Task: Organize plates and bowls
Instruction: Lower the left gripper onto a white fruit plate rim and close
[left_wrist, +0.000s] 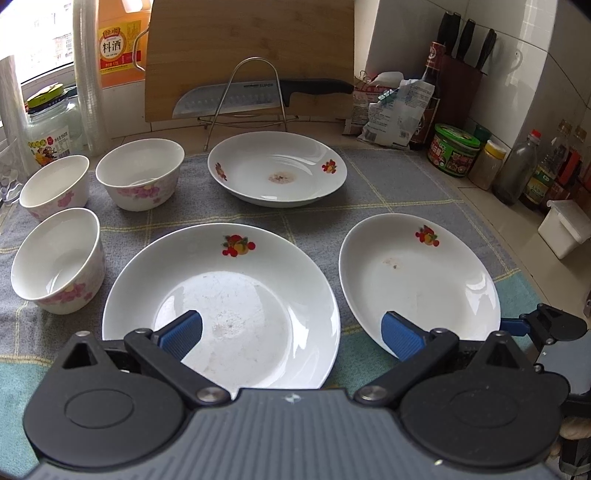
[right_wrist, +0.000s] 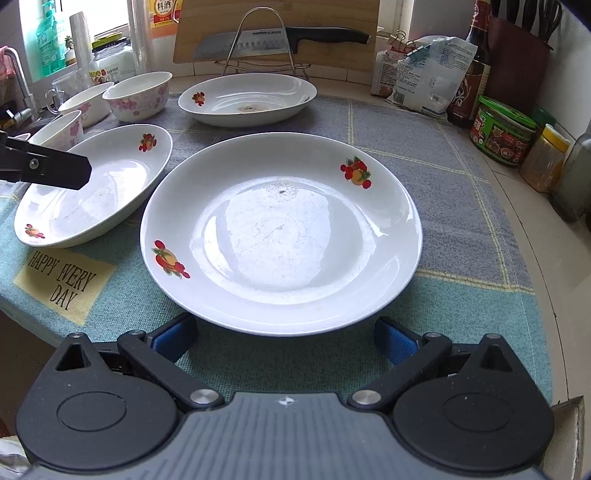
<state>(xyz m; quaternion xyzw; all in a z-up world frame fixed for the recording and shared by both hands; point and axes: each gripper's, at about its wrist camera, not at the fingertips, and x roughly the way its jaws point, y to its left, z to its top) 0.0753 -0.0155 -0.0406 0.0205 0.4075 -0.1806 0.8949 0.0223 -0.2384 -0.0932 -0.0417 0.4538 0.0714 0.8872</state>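
1. Nearest in, the right gripper (right_wrist: 286, 338) sits low at the near edge of the cloth (right_wrist: 461, 184), its blue fingers spread wide and holding nothing, one on each side of the rim of the right plate (right_wrist: 280, 232).
2. That right plate lies flat on the cloth near its right front corner, fruit prints on the rim, small dark specks near the middle.
3. The left gripper (left_wrist: 291, 334) hangs above the cloth (left_wrist: 388, 184), released too: fingers wide apart, nothing between them; whether they touch anything I cannot tell.
4. One finger shows over the front middle plate (left_wrist: 221, 306), the other over the rim of the plate on the right.
5. The front middle plate lies flat by the near edge, beside a yellow patch reading "HAPPY EVERY DAY" (right_wrist: 62, 282).
6. Along the left edge stand three bowls (left_wrist: 59, 264), upright, pink flowers on the sides, close together, none stacked.
7. Further back, near the far edge, the far plate (left_wrist: 277, 170) lies alone with a brownish stain in its centre.
8. Behind the cloth, a wire rack (left_wrist: 255, 96) carries a knife (left_wrist: 258, 94) in front of a wooden cutting board (left_wrist: 251, 44).
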